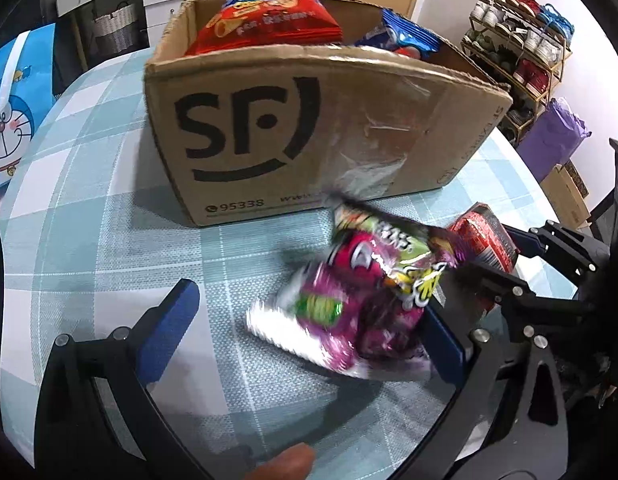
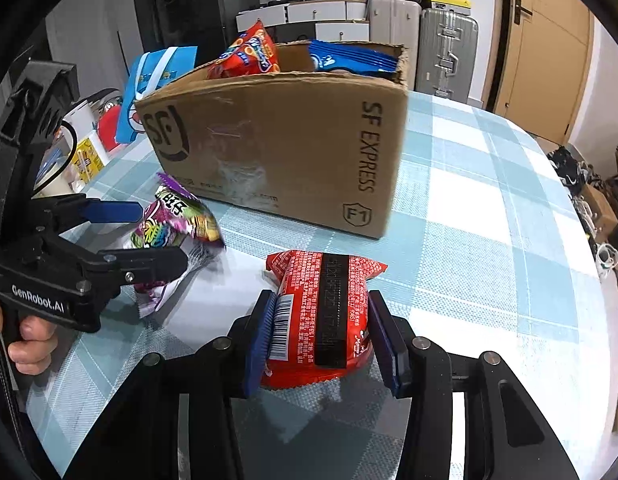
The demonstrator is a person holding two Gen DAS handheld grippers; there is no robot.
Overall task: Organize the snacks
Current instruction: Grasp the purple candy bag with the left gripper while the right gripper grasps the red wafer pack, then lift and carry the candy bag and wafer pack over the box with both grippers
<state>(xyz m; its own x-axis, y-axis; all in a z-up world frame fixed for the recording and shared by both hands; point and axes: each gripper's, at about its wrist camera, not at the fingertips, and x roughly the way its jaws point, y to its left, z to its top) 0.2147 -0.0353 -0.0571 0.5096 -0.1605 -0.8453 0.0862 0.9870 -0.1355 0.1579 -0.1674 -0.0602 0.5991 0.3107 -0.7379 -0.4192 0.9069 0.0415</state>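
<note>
A cardboard SF box [image 1: 269,120] stands on the checked table, also in the right wrist view [image 2: 293,148], holding a red chip bag [image 1: 265,12] and a blue packet [image 1: 405,36]. A purple-green snack bag [image 1: 361,300] lies between the wide-open fingers of my left gripper [image 1: 309,328], leaning against the right finger; it shows blurred. It also shows in the right wrist view [image 2: 177,228]. My right gripper [image 2: 323,332] is shut on a red snack packet [image 2: 321,312], seen in the left wrist view [image 1: 485,240] just right of the purple bag.
A blue Doraemon bag [image 1: 13,112] stands at the table's left. A shoe rack [image 1: 521,44] and purple bag [image 1: 557,140] stand beyond the right edge. Suitcases [image 2: 445,48] and drawers stand behind the table.
</note>
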